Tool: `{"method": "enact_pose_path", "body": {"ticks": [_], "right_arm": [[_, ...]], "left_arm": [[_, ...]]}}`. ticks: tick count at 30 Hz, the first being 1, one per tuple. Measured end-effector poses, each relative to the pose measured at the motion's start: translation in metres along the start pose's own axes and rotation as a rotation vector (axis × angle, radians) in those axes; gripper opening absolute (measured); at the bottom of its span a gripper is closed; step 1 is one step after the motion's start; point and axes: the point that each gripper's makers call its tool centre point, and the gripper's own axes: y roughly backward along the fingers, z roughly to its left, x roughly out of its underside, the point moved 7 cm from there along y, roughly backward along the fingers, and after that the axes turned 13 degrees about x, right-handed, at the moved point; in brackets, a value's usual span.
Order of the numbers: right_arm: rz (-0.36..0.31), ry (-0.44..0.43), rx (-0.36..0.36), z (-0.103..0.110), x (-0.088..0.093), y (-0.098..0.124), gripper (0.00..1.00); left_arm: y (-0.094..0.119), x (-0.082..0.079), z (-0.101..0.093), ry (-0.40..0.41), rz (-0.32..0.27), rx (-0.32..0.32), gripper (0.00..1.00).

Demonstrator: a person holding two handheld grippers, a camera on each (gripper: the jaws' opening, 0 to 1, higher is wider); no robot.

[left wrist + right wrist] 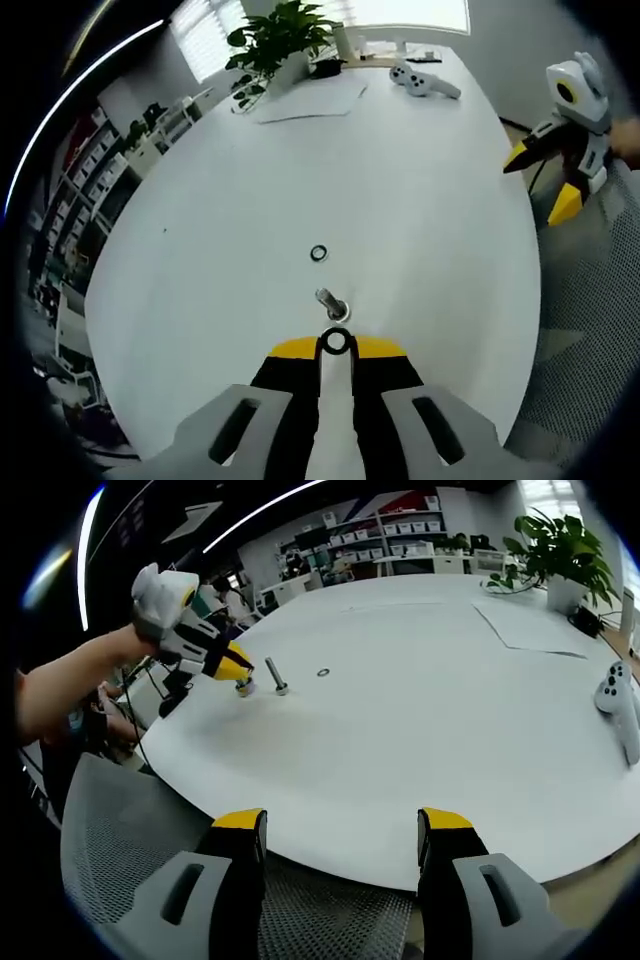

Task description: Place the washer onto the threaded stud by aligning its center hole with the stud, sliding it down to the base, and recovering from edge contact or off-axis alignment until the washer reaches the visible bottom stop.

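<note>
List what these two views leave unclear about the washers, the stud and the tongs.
- Stud, left gripper view: seen nearly end-on, so its threads and base stop are too small to read.
- Held washer: the left tongs cover its lower edge; grip contact is hidden.
- Spare washer, right gripper view: too small to judge its hole.
- Right tongs: open above a mesh chair; their bases are cut off by the bottom edge.

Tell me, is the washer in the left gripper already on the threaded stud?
No: in the left gripper view the left gripper holds a washer just short of the stud.
</note>
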Motion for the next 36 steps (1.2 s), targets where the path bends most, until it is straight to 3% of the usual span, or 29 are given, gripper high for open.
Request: {"method": "enact_pose_path", "body": {"ticks": [8, 18, 36], "right_arm": [[0.002, 0.003, -0.002, 0.0, 0.0, 0.0, 0.63], [0.004, 0.004, -0.002, 0.001, 0.0, 0.0, 0.63], [0.003, 0.004, -0.005, 0.001, 0.0, -0.001, 0.63]], "left_arm": [[-0.006, -0.017, 0.005, -0.008, 0.007, 0.026, 0.08], [-0.01, -0.024, 0.013, 0.007, 0.023, 0.049, 0.08], [-0.032, -0.018, 0.016, 0.041, 0.098, 0.113, 0.08]]}}
